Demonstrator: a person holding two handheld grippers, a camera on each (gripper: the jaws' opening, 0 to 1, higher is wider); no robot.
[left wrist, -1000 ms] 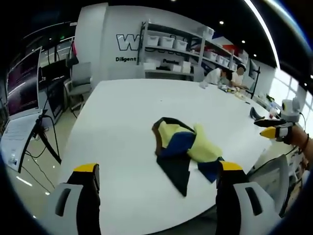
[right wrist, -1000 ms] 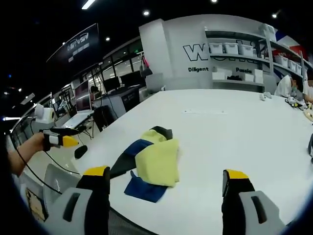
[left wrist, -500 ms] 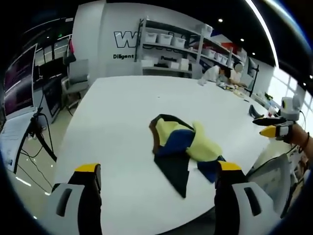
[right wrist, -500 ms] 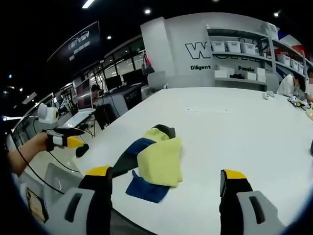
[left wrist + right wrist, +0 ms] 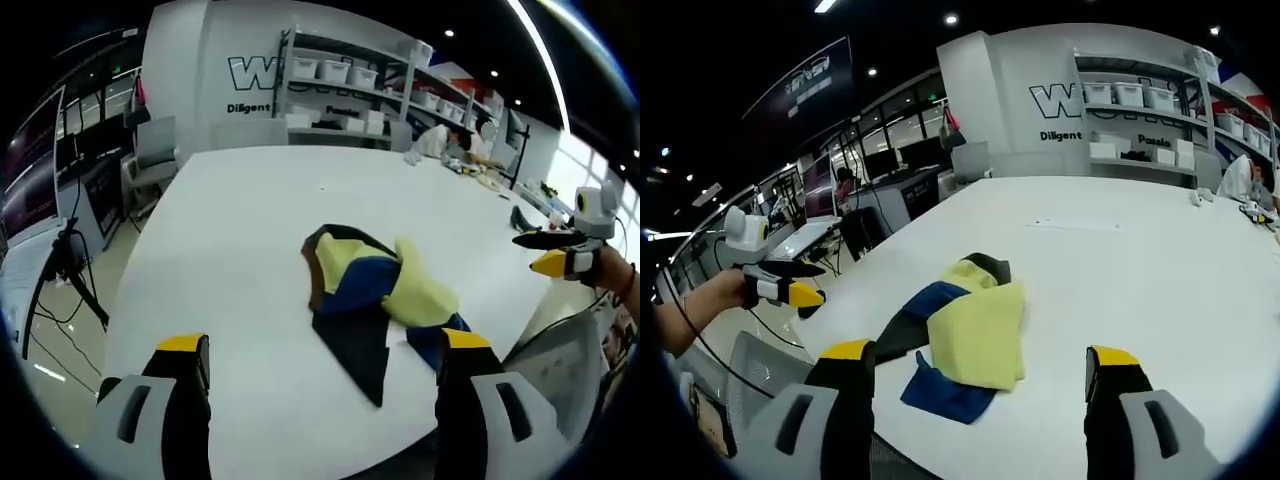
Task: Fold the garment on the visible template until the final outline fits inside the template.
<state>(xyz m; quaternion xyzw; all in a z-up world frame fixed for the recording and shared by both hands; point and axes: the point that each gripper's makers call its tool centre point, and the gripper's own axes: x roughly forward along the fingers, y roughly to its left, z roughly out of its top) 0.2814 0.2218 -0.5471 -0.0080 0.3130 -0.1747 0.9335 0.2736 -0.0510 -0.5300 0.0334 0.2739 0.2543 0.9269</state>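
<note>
Two claws, left (image 5: 315, 360) and right (image 5: 980, 370), gape wide and empty. Garment (image 5: 375, 295) lies crumpled near the tabletop (image 5: 240, 230) edge, its folds hiding its shape.

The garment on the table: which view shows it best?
The left gripper view shows the garment best: its black point, blue band, yellow part and dark collar all lie open between the jaws. In the right gripper view the garment is seen from the other side, and the yellow part covers much of the rest.
</note>
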